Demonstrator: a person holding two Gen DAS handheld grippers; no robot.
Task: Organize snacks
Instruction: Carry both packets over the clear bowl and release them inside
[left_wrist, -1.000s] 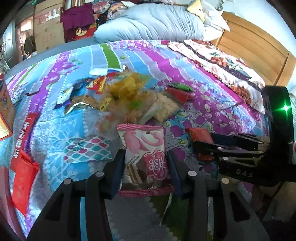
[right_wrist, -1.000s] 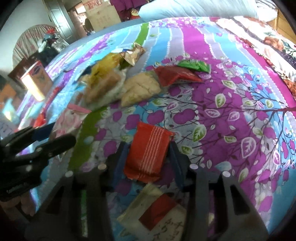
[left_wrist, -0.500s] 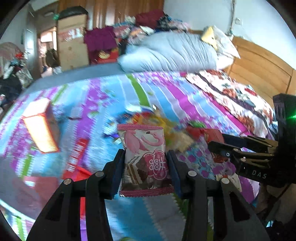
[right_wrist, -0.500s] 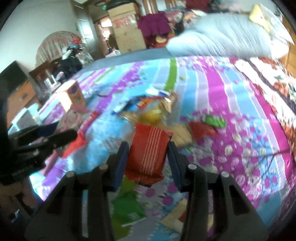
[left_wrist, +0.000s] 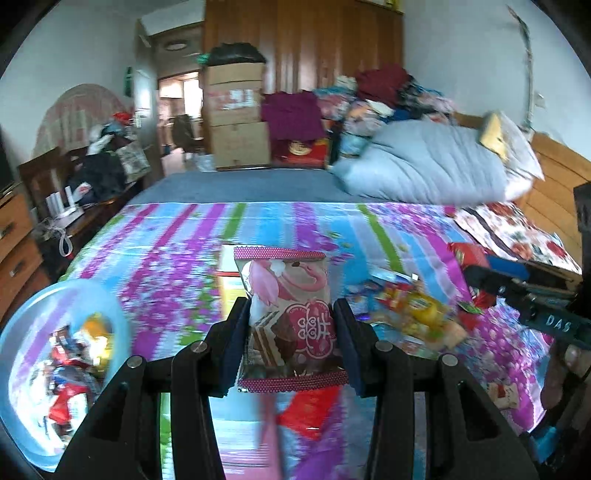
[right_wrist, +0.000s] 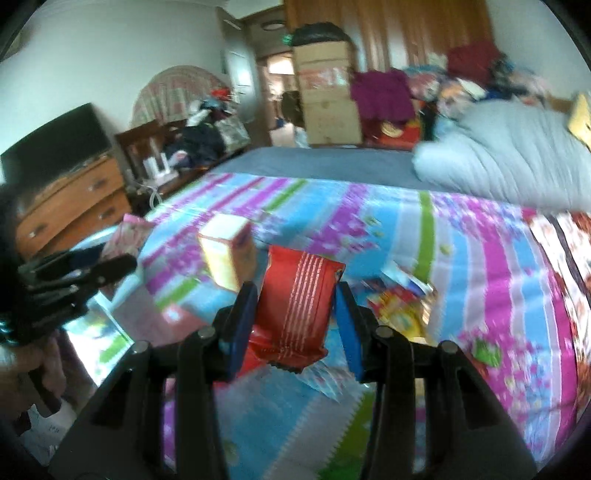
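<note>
Blue bowl – contents blurred, rim cut off.

A pink flamingo-print packet is showing between blue pads; a red white-striped packet is showing between blue pads.

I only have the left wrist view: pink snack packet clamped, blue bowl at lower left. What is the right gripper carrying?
Observer: The right gripper is shut on a red striped packet, lifted clear of the bedspread.
Operator: Anything near it I can't make out?
Observer: A yellow-faced box stands upright just left of the packet, behind it.
Operator: What's left of that?
Observer: A wooden dresser beside the bed, a dark screen on top.
</note>
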